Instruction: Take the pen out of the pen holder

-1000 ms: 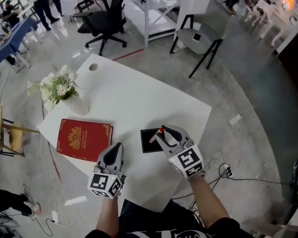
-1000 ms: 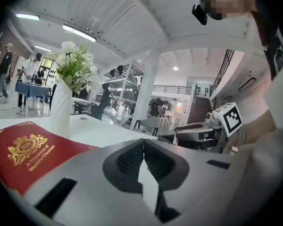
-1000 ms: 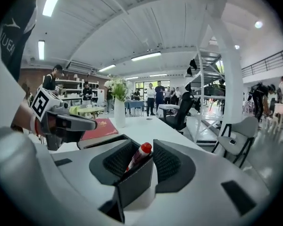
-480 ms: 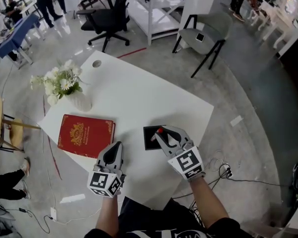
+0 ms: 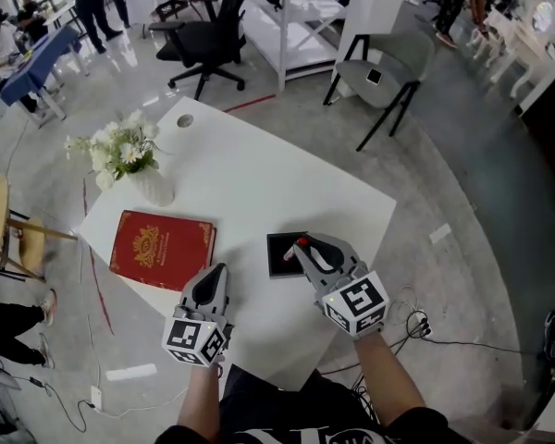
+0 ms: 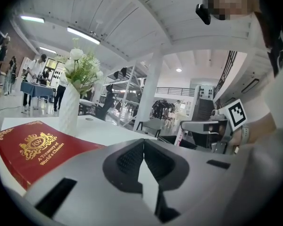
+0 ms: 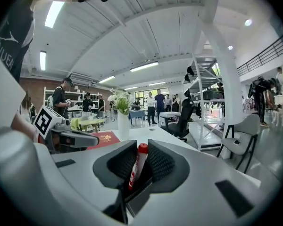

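Note:
The pen [image 5: 299,244] has a red cap and a white barrel and stands in a square black pen holder [image 5: 279,257] near the table's front right. My right gripper [image 5: 302,247] is over the holder, its jaws closing with both pads against the pen [image 7: 137,165] just under the cap. The holder's dark rim [image 7: 140,193] shows below the jaws. My left gripper [image 5: 216,273] hovers left of the holder, shut and empty, its pads [image 6: 130,155] meeting at the tip.
A red hardcover book [image 5: 162,250] lies at the front left of the white table [image 5: 259,178]. A white vase of flowers [image 5: 137,166] stands behind it. Chairs, shelving and people fill the room beyond the table.
The right gripper's jaws have narrowed onto the pen and the gripper has lifted slightly above the holder. The left gripper has stayed where it was.

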Action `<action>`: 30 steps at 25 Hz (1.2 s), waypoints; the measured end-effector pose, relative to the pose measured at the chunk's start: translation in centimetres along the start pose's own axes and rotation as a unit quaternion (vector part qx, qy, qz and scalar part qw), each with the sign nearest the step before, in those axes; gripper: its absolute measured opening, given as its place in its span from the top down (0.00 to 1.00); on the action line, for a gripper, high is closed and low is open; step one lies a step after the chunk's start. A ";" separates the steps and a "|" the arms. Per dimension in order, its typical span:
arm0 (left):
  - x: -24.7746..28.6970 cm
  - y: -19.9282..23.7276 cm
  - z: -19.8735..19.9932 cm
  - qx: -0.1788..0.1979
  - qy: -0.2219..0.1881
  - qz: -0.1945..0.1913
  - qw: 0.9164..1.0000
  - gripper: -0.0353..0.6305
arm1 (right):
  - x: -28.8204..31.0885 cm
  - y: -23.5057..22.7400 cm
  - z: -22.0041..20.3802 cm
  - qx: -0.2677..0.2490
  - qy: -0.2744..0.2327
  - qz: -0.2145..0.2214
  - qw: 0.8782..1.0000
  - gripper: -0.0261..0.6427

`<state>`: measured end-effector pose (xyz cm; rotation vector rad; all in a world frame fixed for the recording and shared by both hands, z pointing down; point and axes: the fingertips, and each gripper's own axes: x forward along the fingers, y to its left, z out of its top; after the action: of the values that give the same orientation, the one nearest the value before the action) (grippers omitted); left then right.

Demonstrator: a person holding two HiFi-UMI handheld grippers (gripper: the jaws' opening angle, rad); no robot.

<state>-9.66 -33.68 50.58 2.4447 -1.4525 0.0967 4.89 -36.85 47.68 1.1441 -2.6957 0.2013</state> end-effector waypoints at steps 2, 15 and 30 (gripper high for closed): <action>-0.1 -0.2 0.3 0.002 -0.003 0.000 1.000 0.94 | -0.2 -0.1 0.6 0.005 -0.006 0.001 1.000 0.84; -0.9 -0.3 2.5 0.009 -0.023 0.014 1.000 0.94 | -1.6 -0.1 4.4 0.014 -0.043 0.008 0.999 0.84; -2.2 -0.6 3.9 0.021 -0.039 0.023 0.999 0.94 | -4.3 -0.6 7.6 0.009 -0.081 -0.005 0.997 0.84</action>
<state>-10.55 -32.69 46.25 2.4744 -1.5563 0.0440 7.19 -35.86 39.34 1.2279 -2.8331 0.1355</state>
